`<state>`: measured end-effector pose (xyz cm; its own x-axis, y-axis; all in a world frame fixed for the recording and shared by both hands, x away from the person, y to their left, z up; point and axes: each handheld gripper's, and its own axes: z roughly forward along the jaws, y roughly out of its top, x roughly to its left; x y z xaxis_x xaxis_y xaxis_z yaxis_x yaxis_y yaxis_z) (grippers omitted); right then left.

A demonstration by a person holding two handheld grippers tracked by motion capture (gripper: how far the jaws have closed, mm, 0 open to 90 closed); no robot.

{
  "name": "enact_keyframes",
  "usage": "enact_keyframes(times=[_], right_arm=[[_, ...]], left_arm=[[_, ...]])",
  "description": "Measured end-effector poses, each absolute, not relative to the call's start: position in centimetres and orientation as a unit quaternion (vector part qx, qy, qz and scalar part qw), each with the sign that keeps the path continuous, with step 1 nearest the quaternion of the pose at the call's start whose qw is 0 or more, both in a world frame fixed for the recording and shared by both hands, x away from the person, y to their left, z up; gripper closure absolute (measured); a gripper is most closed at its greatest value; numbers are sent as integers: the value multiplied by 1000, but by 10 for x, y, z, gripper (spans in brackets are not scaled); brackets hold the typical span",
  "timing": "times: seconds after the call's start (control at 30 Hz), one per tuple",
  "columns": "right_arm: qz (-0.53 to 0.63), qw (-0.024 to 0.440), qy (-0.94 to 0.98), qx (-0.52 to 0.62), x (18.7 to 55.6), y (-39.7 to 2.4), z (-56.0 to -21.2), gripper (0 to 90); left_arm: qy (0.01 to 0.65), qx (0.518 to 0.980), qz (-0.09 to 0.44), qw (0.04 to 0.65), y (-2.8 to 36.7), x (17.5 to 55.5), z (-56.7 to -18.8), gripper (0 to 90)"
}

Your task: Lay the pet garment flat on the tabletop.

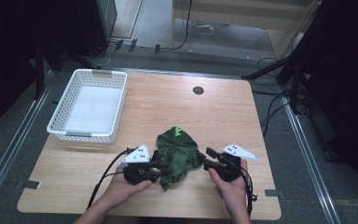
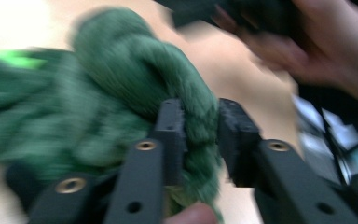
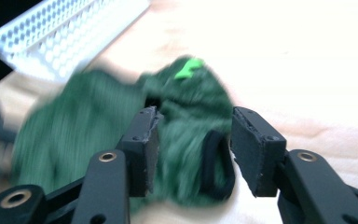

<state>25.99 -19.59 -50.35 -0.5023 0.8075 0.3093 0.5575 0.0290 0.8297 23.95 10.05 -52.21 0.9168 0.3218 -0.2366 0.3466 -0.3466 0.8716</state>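
Left gripper view: left tongs (image 2: 200, 135) pinch green cloth (image 2: 121, 93); right tongs (image 3: 193, 149) agape w/ black trim between.

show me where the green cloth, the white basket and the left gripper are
green cloth (image 1: 177, 154), high view, middle of the bundle.
white basket (image 1: 116, 108), high view, right wall.
left gripper (image 2: 200, 135), left gripper view, between jaws clamping cloth.

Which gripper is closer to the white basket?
Left. The left gripper sits just below the white basket, pinching the green cloth; the right gripper is across the cloth, farther right.
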Motion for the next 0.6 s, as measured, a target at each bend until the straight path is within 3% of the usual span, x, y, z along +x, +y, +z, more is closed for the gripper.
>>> enact_keyframes(times=[0.13, 0.37, 0.5, 0.6], right_arm=[[527, 124, 684, 488, 262, -195, -500, 517], [509, 85, 732, 445, 262, -170, -511, 492], [501, 54, 793, 342, 248, -139, -516, 560], [493, 23, 821, 288, 241, -127, -520, 579]], left_arm=[[149, 840, -37, 520, 103, 229, -525, 498], [176, 801, -39, 571, 133, 241, -515, 429], [297, 744, 16, 598, 155, 256, -513, 411], [340, 734, 31, 587, 155, 260, -516, 417]])
